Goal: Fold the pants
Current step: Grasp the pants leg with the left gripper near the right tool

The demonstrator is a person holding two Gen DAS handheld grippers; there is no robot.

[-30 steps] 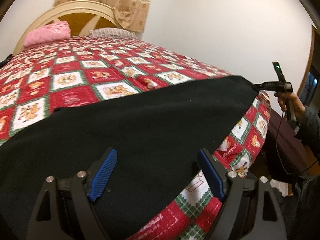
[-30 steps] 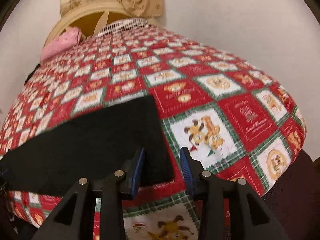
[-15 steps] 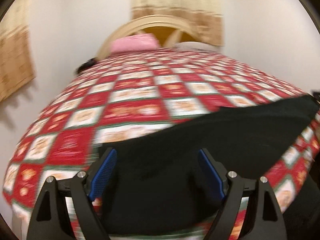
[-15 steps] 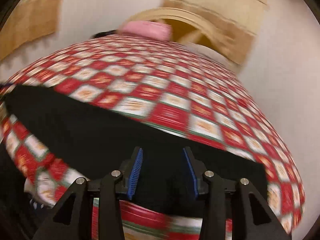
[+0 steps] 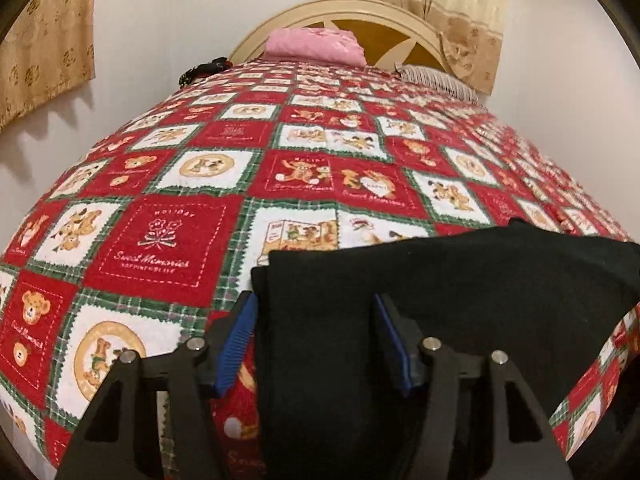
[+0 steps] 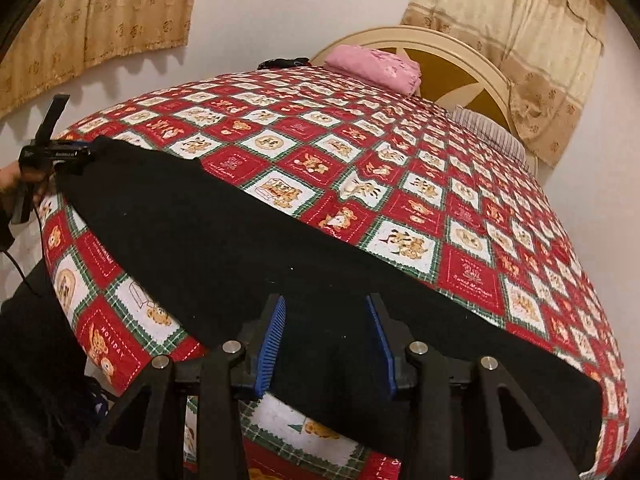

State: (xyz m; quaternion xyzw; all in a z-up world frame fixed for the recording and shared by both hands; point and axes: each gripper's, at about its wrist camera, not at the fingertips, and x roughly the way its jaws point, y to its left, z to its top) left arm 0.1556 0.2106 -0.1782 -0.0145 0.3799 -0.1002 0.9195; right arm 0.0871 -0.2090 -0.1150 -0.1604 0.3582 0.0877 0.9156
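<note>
Between the left fingers point(image 5: 240, 336), parted and just now closing in: one narrow end of the black pants point(image 5: 460, 300), not yet pinched, the left pad right at the cloth's side edge, the right pad over the cloth. From there, stretching away to the right as a long flat band, layered at the near corner.

Between the right fingers point(image 6: 272, 340), likewise released and apart: the long near edge of the same pants point(image 6: 200, 232), dark cloth filling the gap, no pinch visible. Farther left along that band, at its far end, the left fingers point(image 6: 76, 154) again, with a hand point(image 6: 16, 180) behind them.

Under everything, a bed with a quilt point(image 5: 168, 240) in red, white and green squares with bear prints, smooth and flat. Lying along the foot of the bed, close to the quilt's edge, the pants; beyond them, bare quilt all the way up.

At the head end: a pink pillow point(image 5: 316, 42), a striped pillow point(image 5: 440, 80) to its right, a small dark item point(image 5: 204, 70) to its left, too small to identify. Behind, a cream arched headboard point(image 5: 360, 12), a white wall, beige curtains point(image 5: 440, 0). Past the near edge, quilt hanging down the bed's side.
</note>
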